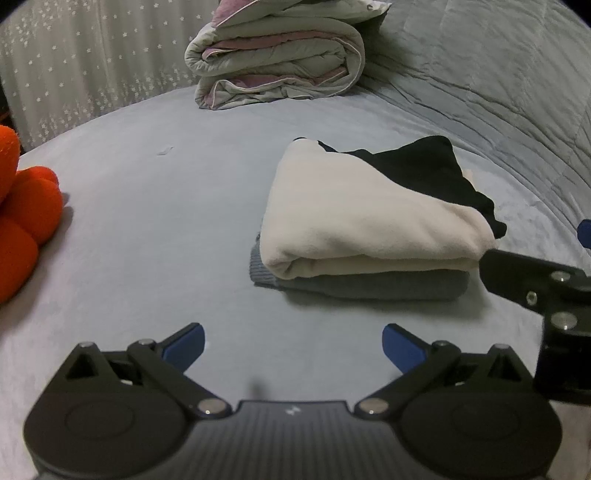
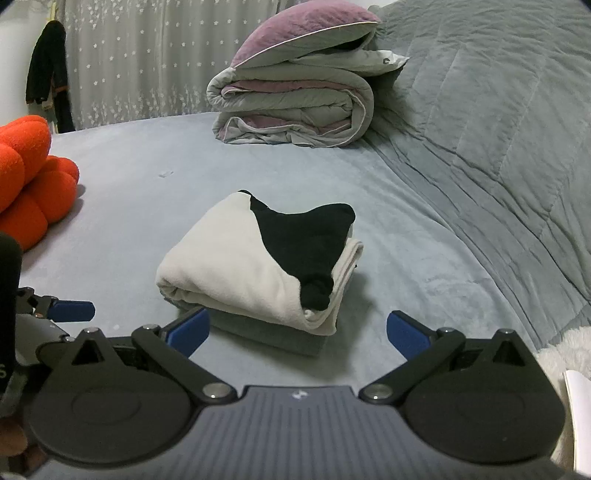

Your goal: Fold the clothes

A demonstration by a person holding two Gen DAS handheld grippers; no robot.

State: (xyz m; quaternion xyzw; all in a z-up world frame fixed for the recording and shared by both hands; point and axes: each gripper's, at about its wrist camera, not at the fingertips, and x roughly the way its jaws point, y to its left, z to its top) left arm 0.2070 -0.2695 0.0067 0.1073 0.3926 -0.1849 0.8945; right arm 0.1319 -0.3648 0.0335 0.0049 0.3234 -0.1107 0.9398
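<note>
Both tongs are hanging spread wide and gripping nothing: left gripper (image 1: 293,343) and right gripper (image 2: 297,330) are hovering just short of the folded stack, blue pads well apart.

Cream-and-black garment (image 2: 255,266) is sitting folded on top of a grey garment (image 2: 280,338), and that stack is lying on the blue-grey bed sheet (image 2: 147,177), nearer me than the rolled duvet (image 2: 295,110). In the left wrist view the right tong is poking in at the stack's right edge; touching or not, I cannot tell.

Judging the step: fold looks done, so I'm either squaring the pile or going for the next item. To do it well, I'm thinking: come in low from the near edge, pinch all layers at the fold line, not the loose black flap, which is bunching at the near right corner and will likely slip out. Keep both tongs level so the top piece isn't sliding off the grey one.

Count:
- folded garments in stack: two visible, more underneath unclear
- rolled duvet behind stack: one, with one purple pillow (image 2: 306,29) on it
- orange knot cushion (image 2: 29,177) left of stack: one
- quilted grey cover (image 2: 498,129) right of stack: one
</note>
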